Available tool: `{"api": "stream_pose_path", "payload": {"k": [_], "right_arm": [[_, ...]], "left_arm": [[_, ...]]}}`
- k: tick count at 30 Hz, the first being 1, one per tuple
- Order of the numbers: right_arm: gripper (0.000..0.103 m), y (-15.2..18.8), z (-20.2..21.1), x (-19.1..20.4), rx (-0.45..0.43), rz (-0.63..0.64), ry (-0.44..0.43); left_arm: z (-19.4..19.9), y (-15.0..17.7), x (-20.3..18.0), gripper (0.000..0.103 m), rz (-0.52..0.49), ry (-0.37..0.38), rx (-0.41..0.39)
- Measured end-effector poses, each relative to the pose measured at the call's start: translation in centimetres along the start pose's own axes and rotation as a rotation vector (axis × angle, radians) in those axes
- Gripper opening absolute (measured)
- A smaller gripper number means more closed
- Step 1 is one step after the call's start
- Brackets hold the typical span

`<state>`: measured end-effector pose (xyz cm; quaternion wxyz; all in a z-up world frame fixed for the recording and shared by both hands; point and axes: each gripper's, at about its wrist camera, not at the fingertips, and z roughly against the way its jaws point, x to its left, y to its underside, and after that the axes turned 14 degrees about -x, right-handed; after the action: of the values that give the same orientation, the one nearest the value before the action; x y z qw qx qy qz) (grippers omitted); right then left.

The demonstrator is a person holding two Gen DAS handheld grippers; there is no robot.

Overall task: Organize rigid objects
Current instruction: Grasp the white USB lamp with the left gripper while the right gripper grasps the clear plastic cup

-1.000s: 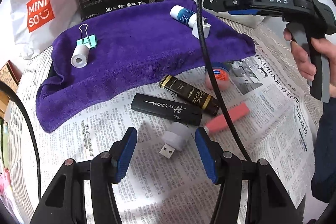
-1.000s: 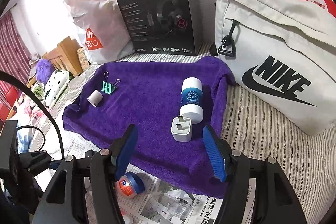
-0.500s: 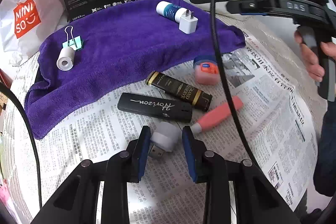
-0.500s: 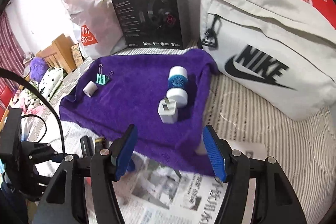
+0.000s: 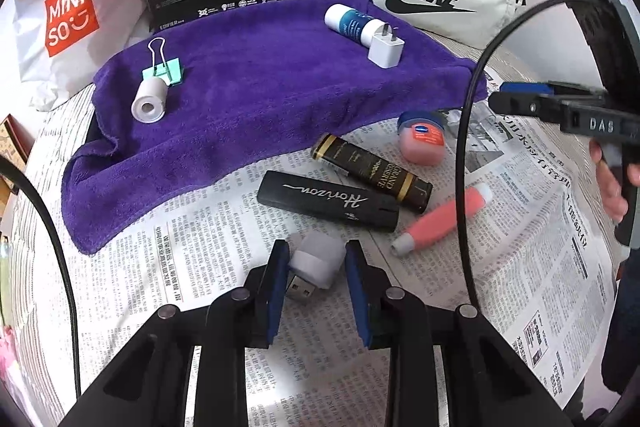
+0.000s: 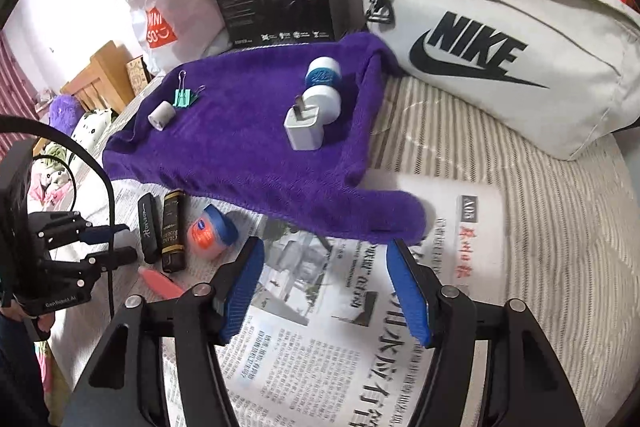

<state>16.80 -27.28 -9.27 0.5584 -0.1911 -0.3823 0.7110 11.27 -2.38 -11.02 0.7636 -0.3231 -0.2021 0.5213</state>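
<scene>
My left claw (image 5: pixel 316 269) has just been closing and now grips the small white USB light (image 5: pixel 320 261), low on the newspaper (image 5: pixel 160 267) that covers the bed. Only my left view shows that light; my right view hides it behind the claw's arm. Beyond it lie the black stick (image 5: pixel 328 201), gold-banded tube (image 5: pixel 372 173), pink tube (image 5: pixel 440 219) and balm jar (image 5: pixel 422 137). My right claw (image 6: pixel 326 291) hangs released over bare newspaper below the purple towel's (image 6: pixel 260 147) corner, with open room rightward.
</scene>
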Motion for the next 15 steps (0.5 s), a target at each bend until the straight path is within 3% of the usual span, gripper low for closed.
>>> {"api": "stream_pose_path", "payload": {"k": [10,15], "right_arm": [[0.034,1.2,-2.5,0.9,0.035,0.012,0.022],[0.032,1.4,-1.8,0.5,0.039,0.034,0.048]], "left_arm": [[0.0,-0.2,-0.2,0.028,0.004,-0.004,0.003],[0.1,-0.1,-0.1,0.028,0.01,0.002,0.001]]}}
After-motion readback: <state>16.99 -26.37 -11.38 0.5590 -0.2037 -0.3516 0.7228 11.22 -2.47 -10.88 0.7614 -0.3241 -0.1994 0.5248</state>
